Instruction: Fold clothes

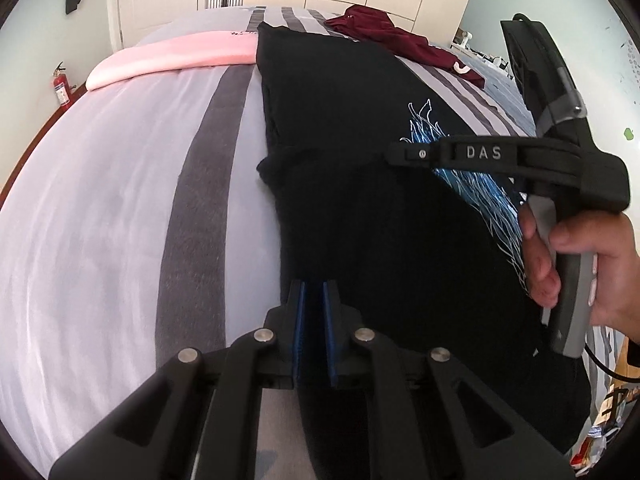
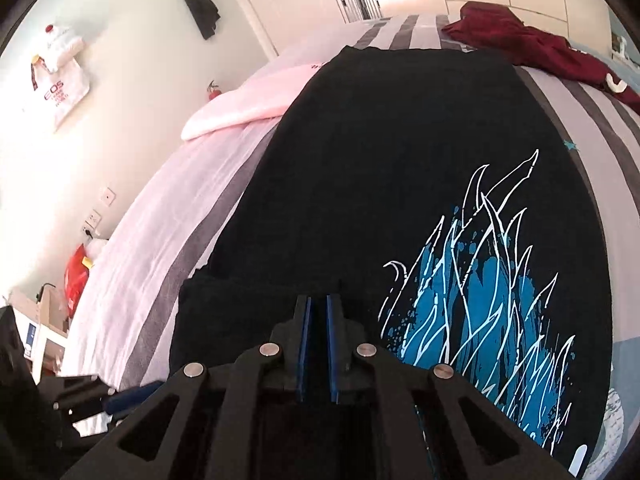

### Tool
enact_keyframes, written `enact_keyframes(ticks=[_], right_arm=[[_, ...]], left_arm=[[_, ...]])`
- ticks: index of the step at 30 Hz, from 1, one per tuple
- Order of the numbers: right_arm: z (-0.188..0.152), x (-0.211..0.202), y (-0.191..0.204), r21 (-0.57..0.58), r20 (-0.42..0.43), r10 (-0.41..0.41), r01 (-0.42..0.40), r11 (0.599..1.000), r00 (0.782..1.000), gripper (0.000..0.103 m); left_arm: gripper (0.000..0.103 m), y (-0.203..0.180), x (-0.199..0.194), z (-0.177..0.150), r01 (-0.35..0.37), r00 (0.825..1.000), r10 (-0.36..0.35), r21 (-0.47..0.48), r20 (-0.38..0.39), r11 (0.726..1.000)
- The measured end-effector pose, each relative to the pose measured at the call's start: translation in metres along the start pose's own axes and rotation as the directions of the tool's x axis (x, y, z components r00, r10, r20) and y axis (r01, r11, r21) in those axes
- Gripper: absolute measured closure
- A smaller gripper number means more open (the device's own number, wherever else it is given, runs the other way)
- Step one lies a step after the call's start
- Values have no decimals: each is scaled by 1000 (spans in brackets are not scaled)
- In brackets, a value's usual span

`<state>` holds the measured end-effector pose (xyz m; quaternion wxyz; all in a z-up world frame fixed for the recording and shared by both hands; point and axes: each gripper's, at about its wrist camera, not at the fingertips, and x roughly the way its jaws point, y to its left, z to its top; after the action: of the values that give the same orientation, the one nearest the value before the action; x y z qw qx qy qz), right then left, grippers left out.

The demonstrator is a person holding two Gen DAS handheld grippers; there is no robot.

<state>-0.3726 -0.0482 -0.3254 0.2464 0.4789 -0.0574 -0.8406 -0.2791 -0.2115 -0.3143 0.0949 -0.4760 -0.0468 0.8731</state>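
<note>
A black T-shirt [image 1: 344, 120] with a blue and white flame print lies lengthwise on the striped bed; it also shows in the right wrist view [image 2: 400, 152]. Its left side and sleeve are folded over onto the body. My left gripper [image 1: 314, 286] is nearly shut with a narrow gap, pinching the black fabric of the near left fold. My right gripper [image 2: 317, 300] is likewise nearly shut on the black cloth at the folded sleeve area. The right gripper's body [image 1: 500, 154] shows in the left wrist view, held by a hand above the print.
A maroon garment [image 1: 392, 36] lies at the far right of the bed [image 1: 120, 200]; it also shows in the right wrist view [image 2: 532, 40]. A pink folded item [image 1: 172, 58] lies at the far left. A fire extinguisher [image 1: 61, 86] stands by the wall.
</note>
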Motion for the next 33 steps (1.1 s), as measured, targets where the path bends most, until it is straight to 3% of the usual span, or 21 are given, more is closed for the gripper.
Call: enact_keyframes(ticks=[9, 14, 19, 25, 33], right_arm=[[-1, -46, -32, 67, 88, -87, 81, 994, 992, 92], [-38, -80, -45, 63, 56, -118, 114, 991, 991, 92], [-88, -103, -52, 74, 0, -127, 127, 989, 992, 92], [-136, -119, -51, 51, -58, -109, 112, 992, 992, 92], [-168, -154, -46, 17, -86, -107, 109, 994, 990, 92]], left_arm=[[96, -4, -33, 0, -19, 999, 20, -39, 30, 999], [96, -25, -37, -14, -24, 999, 25, -39, 22, 999], [96, -36, -31, -57, -82, 996, 81, -42, -29, 996], [95, -45, -56, -90, -144, 990, 143, -87, -13, 986], [95, -58, -84, -98, -187, 982, 186, -123, -22, 975]])
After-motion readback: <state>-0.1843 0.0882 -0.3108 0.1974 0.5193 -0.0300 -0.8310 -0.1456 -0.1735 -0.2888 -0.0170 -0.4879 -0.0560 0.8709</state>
